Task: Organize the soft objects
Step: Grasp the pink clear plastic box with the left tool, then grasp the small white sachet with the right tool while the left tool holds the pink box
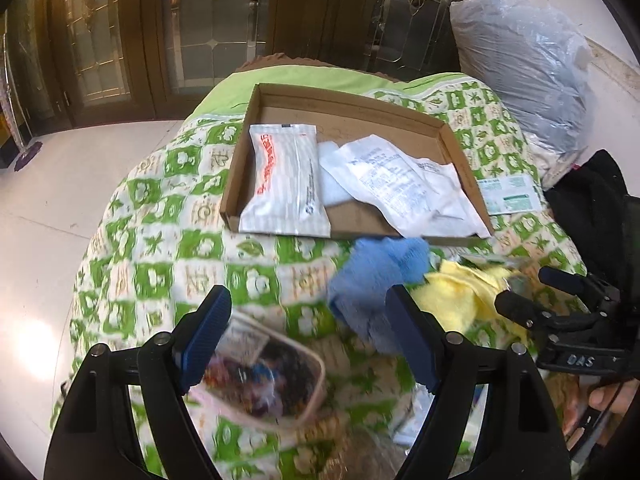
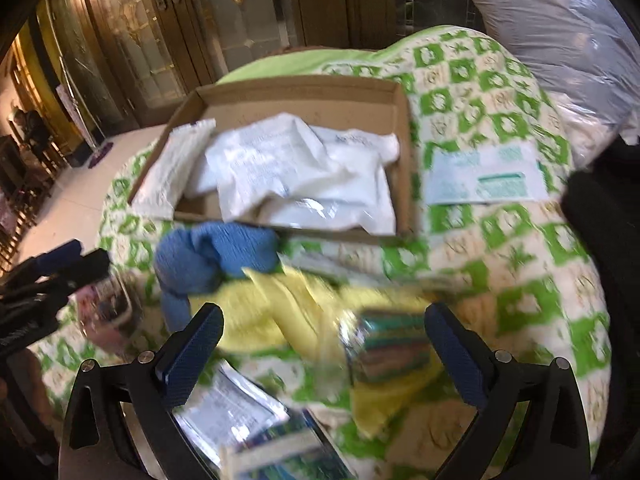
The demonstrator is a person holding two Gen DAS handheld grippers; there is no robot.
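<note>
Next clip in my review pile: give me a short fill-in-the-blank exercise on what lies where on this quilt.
1. The white packets lie inside a shallow ____ box.
2. The blue cloth lies on the quilt, just outside the box's ____ edge.
3. Beside the blue cloth lies a cloth that is ____ in colour.
4. Both the left gripper and the right gripper have their jaws ____, with nothing held.

Missing words: cardboard; near; yellow; open
</note>
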